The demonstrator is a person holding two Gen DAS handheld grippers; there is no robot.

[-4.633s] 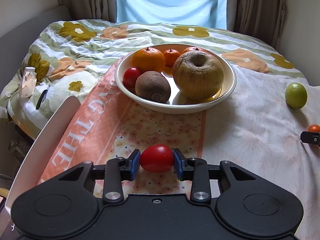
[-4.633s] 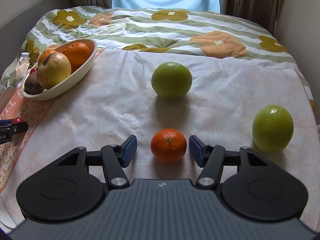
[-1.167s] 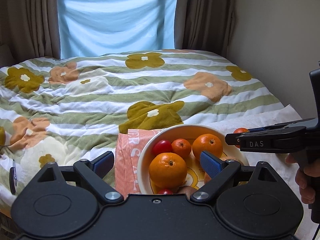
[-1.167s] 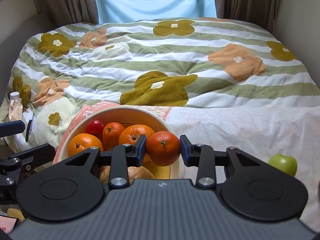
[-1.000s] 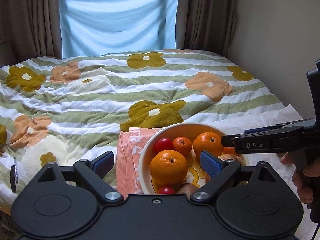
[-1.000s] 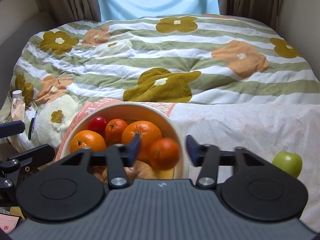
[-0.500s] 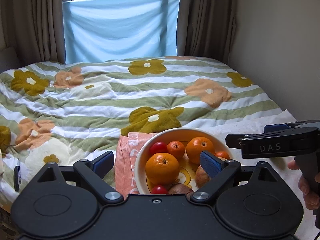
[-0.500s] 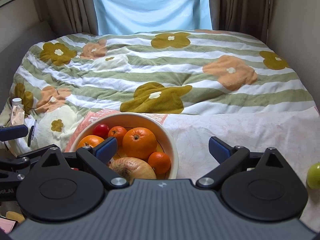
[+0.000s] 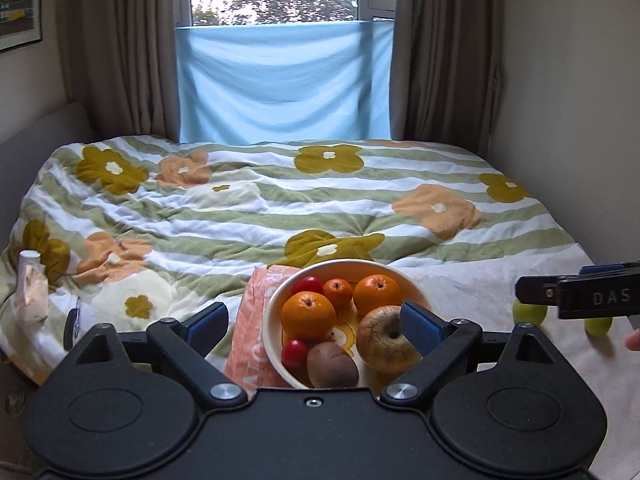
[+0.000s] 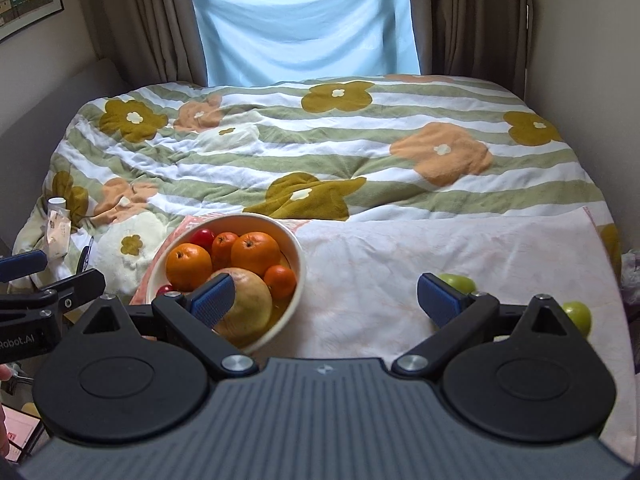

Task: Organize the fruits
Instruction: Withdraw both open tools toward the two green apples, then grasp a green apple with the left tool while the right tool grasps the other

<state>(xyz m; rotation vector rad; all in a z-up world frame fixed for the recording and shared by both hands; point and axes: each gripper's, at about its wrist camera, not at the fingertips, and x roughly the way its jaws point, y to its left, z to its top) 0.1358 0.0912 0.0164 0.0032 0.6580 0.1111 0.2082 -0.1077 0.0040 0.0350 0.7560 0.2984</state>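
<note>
A cream bowl [image 9: 276,304] [image 10: 298,248] sits on the bed. It holds oranges [image 9: 308,316] [image 10: 255,253], a small mandarin [image 10: 280,281], red tomatoes [image 9: 307,284], a kiwi [image 9: 332,364] and a brownish apple [image 9: 380,340] [image 10: 250,306]. Two green apples [image 9: 530,312] [image 10: 578,316] lie on the white cloth to the right. My left gripper [image 9: 314,326] is open and empty, raised in front of the bowl. My right gripper [image 10: 324,298] is open and empty, raised just right of the bowl.
The bowl rests on an orange printed cloth [image 9: 252,344] next to a white cloth [image 10: 440,260] over a flowered quilt [image 9: 240,208]. A small white bottle [image 9: 30,276] stands at the bed's left edge. Walls and curtains close in on both sides.
My right gripper opened and dropped the mandarin into the bowl, then pulled back and up. My left gripper also drew back and rose, staying open.
</note>
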